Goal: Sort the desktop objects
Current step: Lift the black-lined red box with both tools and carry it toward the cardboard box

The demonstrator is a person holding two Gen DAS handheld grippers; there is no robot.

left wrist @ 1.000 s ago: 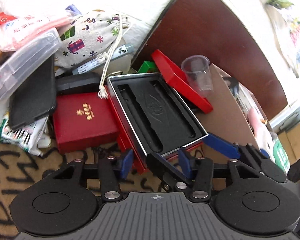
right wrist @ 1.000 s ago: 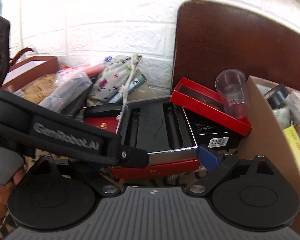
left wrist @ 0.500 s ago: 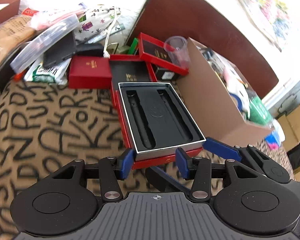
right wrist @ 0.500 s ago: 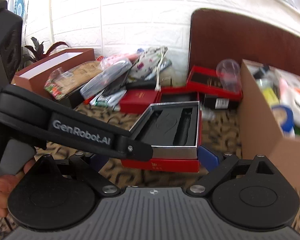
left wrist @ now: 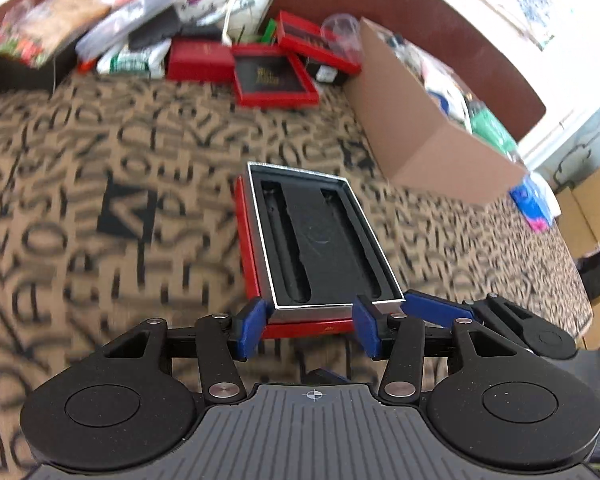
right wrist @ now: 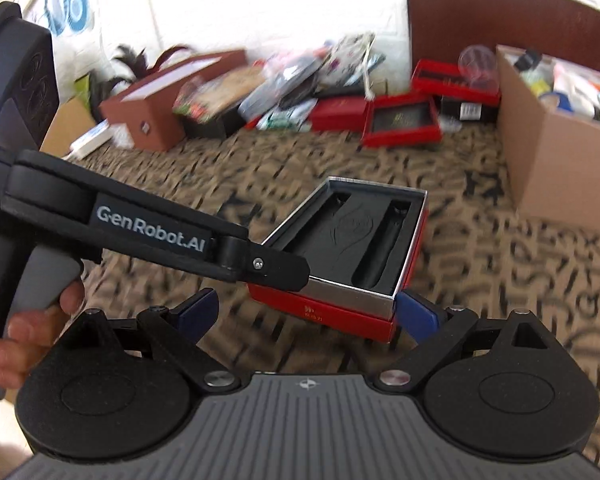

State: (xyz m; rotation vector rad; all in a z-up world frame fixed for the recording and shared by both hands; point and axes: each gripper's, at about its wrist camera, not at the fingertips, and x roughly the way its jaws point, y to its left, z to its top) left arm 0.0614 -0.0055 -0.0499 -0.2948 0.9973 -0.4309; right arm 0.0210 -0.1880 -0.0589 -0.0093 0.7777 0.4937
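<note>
While the left gripper (left wrist: 308,330) clamps the red box (left wrist: 320,248), the right gripper (right wrist: 306,314) gapes.

- Wall (right wrist: 236,0) behind was white-painted brick, brightly lit.
- Dark brown curved headboard (right wrist: 500,12) stood against it.
- Counter (left wrist: 100,184) wore a tan cloth printed with black letters.

Pen case (left wrist: 320,240) on tablecloth (left wrist: 100,208), cardboard box (left wrist: 420,128) right

Left gripper (left wrist: 308,330) fingers clamped narrow, right gripper (right wrist: 306,314) fingers spread — wide
</note>
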